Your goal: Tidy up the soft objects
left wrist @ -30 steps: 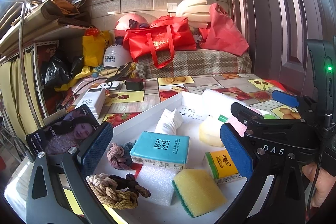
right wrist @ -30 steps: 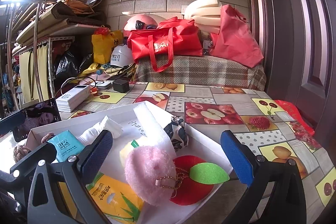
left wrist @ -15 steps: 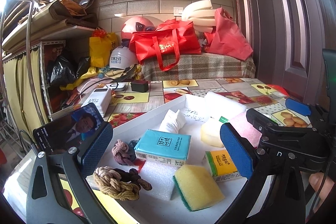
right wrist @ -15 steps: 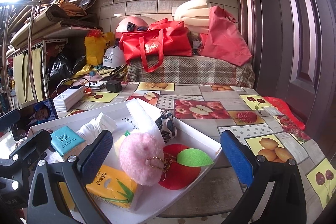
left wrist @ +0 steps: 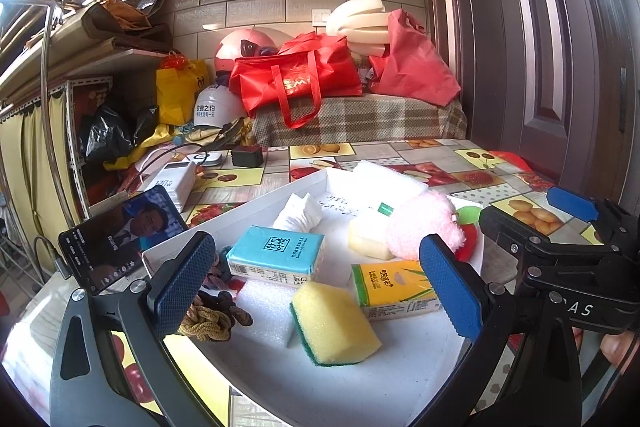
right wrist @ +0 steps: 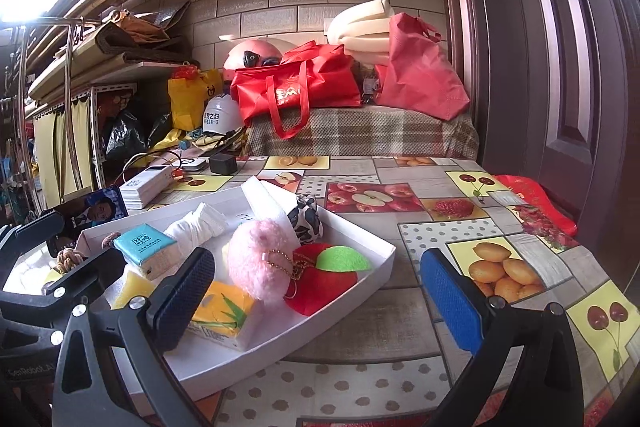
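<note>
The counter [right wrist: 400, 311], covered in a fruit-print cloth, carries a white tray [right wrist: 360, 279], and every soft thing here sits in relation to that tray. Inside the tray, toward its right end, a pink fluffy pompom [right wrist: 258, 263] leans on a red apple plush [right wrist: 320, 283] with a green felt leaf. At the tray's far wall a white foam sheet [right wrist: 264, 197] stands tilted, with a black-and-white patterned pouch [right wrist: 308, 219] just beside it. Near the tray's middle lie a teal tissue pack [left wrist: 276, 255], a yellow tissue pack [left wrist: 394, 291], a pale foam block [left wrist: 366, 239] and a rolled white cloth [left wrist: 300, 213]. Toward the tray's near edge a yellow sponge [left wrist: 334, 323] with a green underside rests against a flat white foam pad [left wrist: 264, 311]. At the tray's left end lie braided hair ties [left wrist: 208, 323]. A phone [left wrist: 120, 247] is propped outside the tray's left end.

The left gripper [left wrist: 316, 295] hovers over the tray's near side, jaws spread wide and empty. The right gripper [right wrist: 316, 295] hangs at the tray's right corner, jaws likewise released, holding nothing.
</note>
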### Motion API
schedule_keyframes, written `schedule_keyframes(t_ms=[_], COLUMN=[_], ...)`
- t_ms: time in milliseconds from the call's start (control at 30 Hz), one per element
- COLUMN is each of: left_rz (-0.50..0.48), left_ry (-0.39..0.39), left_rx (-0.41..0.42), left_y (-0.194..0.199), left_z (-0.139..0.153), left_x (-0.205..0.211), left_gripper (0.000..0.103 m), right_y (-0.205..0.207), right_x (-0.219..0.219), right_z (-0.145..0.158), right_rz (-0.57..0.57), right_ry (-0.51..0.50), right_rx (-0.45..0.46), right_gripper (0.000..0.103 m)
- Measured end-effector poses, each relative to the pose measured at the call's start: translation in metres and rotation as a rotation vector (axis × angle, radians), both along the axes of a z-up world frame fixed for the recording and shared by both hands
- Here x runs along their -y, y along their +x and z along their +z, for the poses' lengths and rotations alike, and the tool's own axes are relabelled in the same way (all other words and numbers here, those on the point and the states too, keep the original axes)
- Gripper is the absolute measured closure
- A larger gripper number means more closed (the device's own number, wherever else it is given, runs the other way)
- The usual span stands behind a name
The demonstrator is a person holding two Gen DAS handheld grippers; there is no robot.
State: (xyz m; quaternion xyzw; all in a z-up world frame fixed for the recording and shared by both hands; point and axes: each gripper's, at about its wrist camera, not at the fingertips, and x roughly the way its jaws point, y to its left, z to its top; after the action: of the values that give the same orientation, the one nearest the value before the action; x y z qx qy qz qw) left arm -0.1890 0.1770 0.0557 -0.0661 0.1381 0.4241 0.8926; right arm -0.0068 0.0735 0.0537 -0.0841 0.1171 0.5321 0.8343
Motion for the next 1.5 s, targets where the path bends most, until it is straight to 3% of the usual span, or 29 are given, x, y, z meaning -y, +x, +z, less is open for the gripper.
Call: schedule_keyframes(t_ms=[333,567,700,867,1000,1233,1367,1433,1500], left_rz=[-0.028,-0.005,0.003,0.066,0.092,0.097,0.131,0.2,0.191], left_ry=[0.003,-0.01,-0.023,0.073,0.121,-0.029,-0.059,-0.044,-0.033], left_rx=[-0.047,-0.065,-0.059,-0.061,-0.041,-0.059,-0.127,-0.181,-0.198], left_y=[0.007,0.006,0.002,-0.007,-0.012,-0.008,-0.004,0.0,0.001], left_z=[-0.002,-0.003,-0.004,0.004,0.01,0.003,-0.001,-0.004,-0.005], left_x=[0.023,0.031,0.035,0.058,0.082,0.072,0.072,0.075,0.079], left_gripper=[0.0,0.0,0.0,0.0,0.0,0.0,0.0,0.0,0.0], right_y=[-0.003,0.01,0.005,-0.01,0.0,-0.004,-0.012,-0.011,-0.009], right_x=[0.062,0.109,0.123,0.15,0.153,0.166,0.166,0.162,0.16], right_z=[-0.001,0.012,0.01,0.011,0.008,0.008,0.008,0.008,0.008], right_rz=[-0.063,-0.209,-0.221,-0.401,-0.378,-0.284,-0.262,-0.263,-0.263], right_ry=[-0.003,0.15,0.13,0.179,0.153,0.231,0.242,0.225,0.216], right_rx=[0.028,-0.006,-0.039,0.044,-0.012,-0.023,0.012,0.012,0.006], right_gripper=[0.0,0.0,0.0,0.0,0.0,0.0,0.0,0.0,0.0])
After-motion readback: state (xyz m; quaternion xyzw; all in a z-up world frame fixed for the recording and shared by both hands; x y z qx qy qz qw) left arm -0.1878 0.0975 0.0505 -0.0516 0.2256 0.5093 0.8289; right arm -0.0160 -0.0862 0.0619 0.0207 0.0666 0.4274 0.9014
